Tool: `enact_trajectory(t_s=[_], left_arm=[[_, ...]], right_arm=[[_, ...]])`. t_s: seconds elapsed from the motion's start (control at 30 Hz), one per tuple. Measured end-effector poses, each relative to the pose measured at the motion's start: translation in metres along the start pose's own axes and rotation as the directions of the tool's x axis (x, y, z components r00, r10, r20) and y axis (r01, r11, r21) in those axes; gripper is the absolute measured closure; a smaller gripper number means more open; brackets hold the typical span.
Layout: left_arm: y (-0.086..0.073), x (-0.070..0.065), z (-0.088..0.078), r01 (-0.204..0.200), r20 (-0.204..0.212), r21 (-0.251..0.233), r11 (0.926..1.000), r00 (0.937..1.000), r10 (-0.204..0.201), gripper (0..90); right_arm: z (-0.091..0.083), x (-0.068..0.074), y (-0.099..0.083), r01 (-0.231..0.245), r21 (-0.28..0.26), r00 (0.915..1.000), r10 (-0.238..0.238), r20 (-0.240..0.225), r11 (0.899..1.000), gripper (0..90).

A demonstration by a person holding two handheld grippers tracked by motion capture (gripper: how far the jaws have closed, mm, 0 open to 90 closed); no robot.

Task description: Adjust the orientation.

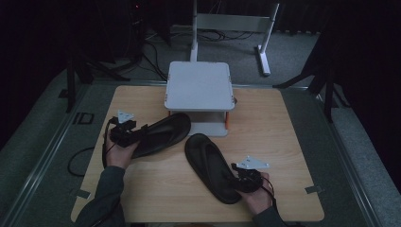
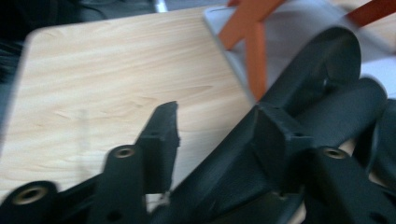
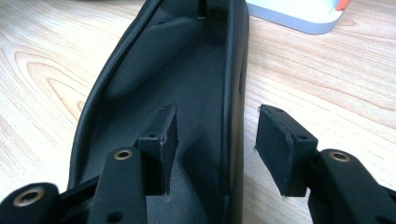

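Left gripper (image 1: 126,134) at heel of left sandal (image 1: 163,134), toe by rack (image 1: 198,85) near table (image 1: 283,142) back edge; clamp unclear, blurred. Right gripper (image 3: 212,135) jaws apart, straddling right sandal (image 3: 187,93) rim near front edge, not pressing. Risk: sandal slips when lifted, toe catches rack leg.

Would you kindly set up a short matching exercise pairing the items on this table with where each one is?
Things:
1. black rubber flip-flop on the left
2. black rubber flip-flop on the right
3. white two-tier shelf with orange posts
4. light wooden table

Places:
A. at the table's far edge
B. heel at the right gripper
C. under everything
D. toe at the shelf's lower tier, heel at the left gripper

Pairs: 1-D, 2-B, 3-A, 4-C
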State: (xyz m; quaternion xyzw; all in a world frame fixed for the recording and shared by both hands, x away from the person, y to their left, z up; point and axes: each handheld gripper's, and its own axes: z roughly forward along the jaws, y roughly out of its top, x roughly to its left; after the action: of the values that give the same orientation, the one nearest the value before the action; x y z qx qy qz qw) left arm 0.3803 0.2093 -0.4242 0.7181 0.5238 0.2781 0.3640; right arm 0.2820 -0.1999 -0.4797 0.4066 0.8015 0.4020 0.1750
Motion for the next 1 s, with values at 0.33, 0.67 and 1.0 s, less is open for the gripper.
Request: enact_trajectory(t_s=[0.33, 0.67, 1.0], left_arm=[[-0.005, 0.007, -0.006, -0.007, 0.036, -0.007, 0.9999, 0.9993, 0.007, 50.8], [-0.02, 0.022, -0.009, -0.017, 0.011, 0.028, 0.9995, 0.9998, 0.016, 48.3], [-0.017, 0.012, 0.01, -0.13, 0.061, 0.076, 0.9886, 0.9903, 0.125, 49.3]], right_arm=[[-0.001, 0.0, 0.0, 0.002, -0.007, 1.0, -0.002, 0.0, 1.0, 48.2], [0.0, 0.0, 0.0, 0.002, -0.004, 1.0, -0.002, -0.001, 1.0, 48.2], [0.001, 0.001, 0.0, 0.001, 0.001, 1.0, -0.001, -0.004, 1.0, 48.2]])
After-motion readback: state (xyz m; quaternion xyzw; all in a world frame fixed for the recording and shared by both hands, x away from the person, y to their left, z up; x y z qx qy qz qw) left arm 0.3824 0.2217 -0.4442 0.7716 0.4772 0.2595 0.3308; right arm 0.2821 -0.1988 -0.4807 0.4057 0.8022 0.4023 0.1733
